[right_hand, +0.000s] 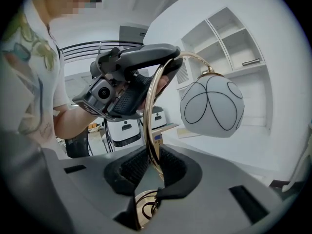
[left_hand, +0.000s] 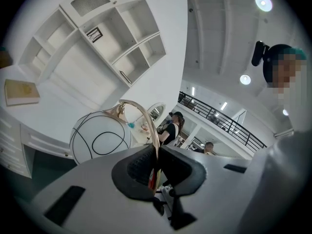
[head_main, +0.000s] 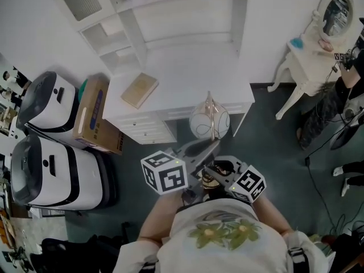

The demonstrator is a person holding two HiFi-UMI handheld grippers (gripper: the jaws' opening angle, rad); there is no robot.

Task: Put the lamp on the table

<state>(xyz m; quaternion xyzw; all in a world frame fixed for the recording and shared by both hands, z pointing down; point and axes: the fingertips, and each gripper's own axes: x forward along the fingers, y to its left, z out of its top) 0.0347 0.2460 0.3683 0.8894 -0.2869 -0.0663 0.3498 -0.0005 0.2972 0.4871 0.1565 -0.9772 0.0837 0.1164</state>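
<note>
Brass stem [left_hand: 146, 117] of the lamp [head_main: 209, 122] is clamped by both tools. My left gripper [left_hand: 156, 165] bites high on the curve, and my right gripper [right_hand: 153, 167] grips lower, near the base. The lamp hangs mid-frame, its globe at the white worktop's [head_main: 182, 78] near edge and its base short of it. I'd carry it forward level, then set the base on the bare surface right of the book [head_main: 139, 90]. I can't see what is in the cardboard box [head_main: 96, 115] at left. The shelf compartments [head_main: 165, 16] look bare, bar one small frame [left_hand: 95, 33].
</note>
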